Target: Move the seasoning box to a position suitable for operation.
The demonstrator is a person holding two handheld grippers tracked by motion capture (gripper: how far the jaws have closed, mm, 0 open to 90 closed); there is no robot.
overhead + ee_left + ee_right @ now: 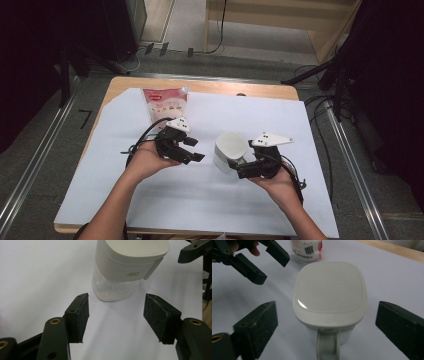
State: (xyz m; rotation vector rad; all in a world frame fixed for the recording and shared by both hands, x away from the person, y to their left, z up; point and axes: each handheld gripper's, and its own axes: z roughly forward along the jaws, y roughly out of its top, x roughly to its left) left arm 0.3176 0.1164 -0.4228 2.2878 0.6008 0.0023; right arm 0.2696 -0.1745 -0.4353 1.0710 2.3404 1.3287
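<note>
A white-lidded container (230, 150) with a clear body stands on the white sheet near the middle. My right gripper (236, 169) sits just in front of it, open. In the right gripper view its two pads (259, 325) flank the container (329, 290) with a gap on each side, and the lid's clasp faces the camera. My left gripper (195, 149) is to the container's left, open and pointed at it. In the left gripper view the container (125, 267) stands just beyond the left gripper (116, 315), with nothing between the pads.
A pink and white pouch (166, 102) stands at the back of the sheet, also seen as the pouch (307, 248) behind the container. The white sheet (200, 200) covers a wooden table (270, 90). Dark stands and floor rails flank the table.
</note>
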